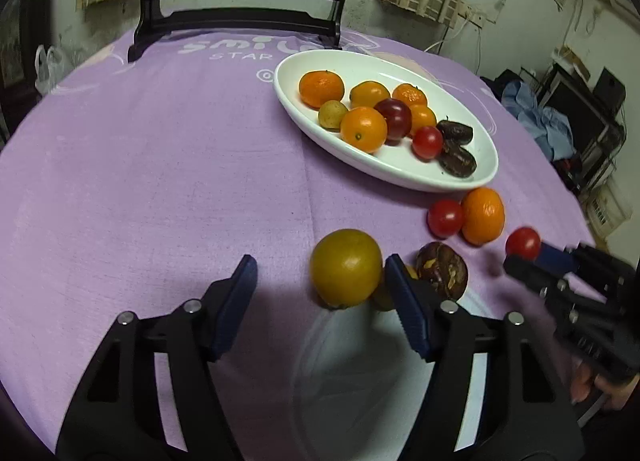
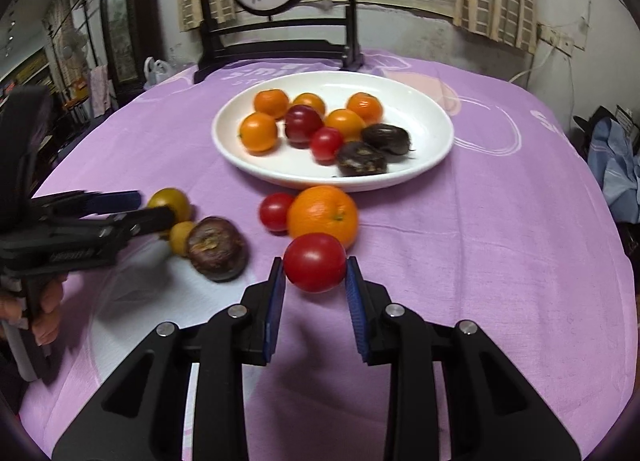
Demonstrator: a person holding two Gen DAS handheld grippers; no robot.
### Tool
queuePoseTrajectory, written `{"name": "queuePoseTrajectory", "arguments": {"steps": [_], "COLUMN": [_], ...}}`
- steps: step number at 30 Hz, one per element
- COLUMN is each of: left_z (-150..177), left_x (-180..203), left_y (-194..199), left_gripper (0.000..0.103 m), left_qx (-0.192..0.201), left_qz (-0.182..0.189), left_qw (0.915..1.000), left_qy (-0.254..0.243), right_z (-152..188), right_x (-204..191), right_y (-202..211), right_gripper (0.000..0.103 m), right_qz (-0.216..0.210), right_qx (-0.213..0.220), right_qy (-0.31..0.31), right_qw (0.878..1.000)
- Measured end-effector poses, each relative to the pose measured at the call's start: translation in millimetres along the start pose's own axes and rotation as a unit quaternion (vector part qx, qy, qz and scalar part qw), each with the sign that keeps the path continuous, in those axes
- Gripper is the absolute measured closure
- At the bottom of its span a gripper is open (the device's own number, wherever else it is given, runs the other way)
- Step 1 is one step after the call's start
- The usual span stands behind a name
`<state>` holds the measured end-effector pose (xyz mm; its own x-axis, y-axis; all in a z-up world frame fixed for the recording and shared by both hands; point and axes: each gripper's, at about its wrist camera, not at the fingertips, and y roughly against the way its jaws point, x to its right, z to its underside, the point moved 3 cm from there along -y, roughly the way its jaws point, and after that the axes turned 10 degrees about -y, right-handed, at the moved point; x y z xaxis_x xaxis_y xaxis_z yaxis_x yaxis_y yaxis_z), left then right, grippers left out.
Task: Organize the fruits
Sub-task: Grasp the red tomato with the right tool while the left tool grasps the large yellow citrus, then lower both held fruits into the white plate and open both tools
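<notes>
A: Tomato sits pinched in the right gripper, short of the plate. Round skin could squirt out.

B: Left gripper gapes halfway beside the yellow fruit, one pad touching; it may roll off.

Two fisheye wrist views, each looking steeply down along its own gripper fingers, close above a purple tablecloth. Both face a white plate near frame centre, with a dark chair beyond.
</notes>
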<state>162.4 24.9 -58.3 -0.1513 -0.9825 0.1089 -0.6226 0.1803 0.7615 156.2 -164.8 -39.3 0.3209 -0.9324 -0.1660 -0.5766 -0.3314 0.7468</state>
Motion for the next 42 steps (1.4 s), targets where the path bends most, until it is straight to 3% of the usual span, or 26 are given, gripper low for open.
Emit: {"name": "queuePoseTrajectory", "arguments": {"steps": [7,8,10,14,21,26,35,42], "left_z": [-8,-8,-7,-4,-2,-12,-82,-114], "left_x": [-4,-4,-2,5,8,17,39,27], "left_y": [-14,-14,-12,-4,5,25,32,-14], "left_gripper": [0.038,0.042,0.065,0.065,0.065,0.065,0.065,0.065], "left_qx": [-0.006,-0.006,-0.002,-0.005,-0.009,0.014,0.044,0.027], "left_qz": [0.000,0.002,0.032,0.005,-0.003,-0.001,0.005,-0.022], "left_qw": [0.9996,0.9996,0.9990,1.0000,0.9999,0.9998,0.9983,0.9993], "left_qy": [0.027,0.028,0.030,0.002,-0.009,-0.017,-0.038,-0.013], "right_z": [1,1,1,1,1,-4,-50,-71], "right_x": [-6,-6,-5,-5,-5,-9,-29,-28], "right_y": [1,1,2,4,7,16,17,-32], "right_gripper": [0.073,0.073,0.073,0.073,0.073,0.073,0.073,0.073], "right_qz": [-0.012,-0.013,-0.014,-0.015,-0.017,-0.024,-0.017,0.000], "right_qx": [-0.002,-0.001,0.001,0.003,0.010,0.026,0.060,0.028], "right_qy": [0.010,0.009,0.008,0.005,0.008,0.003,0.044,0.042], "right_qw": [1.000,1.000,1.000,1.000,1.000,0.999,0.997,0.999]}}
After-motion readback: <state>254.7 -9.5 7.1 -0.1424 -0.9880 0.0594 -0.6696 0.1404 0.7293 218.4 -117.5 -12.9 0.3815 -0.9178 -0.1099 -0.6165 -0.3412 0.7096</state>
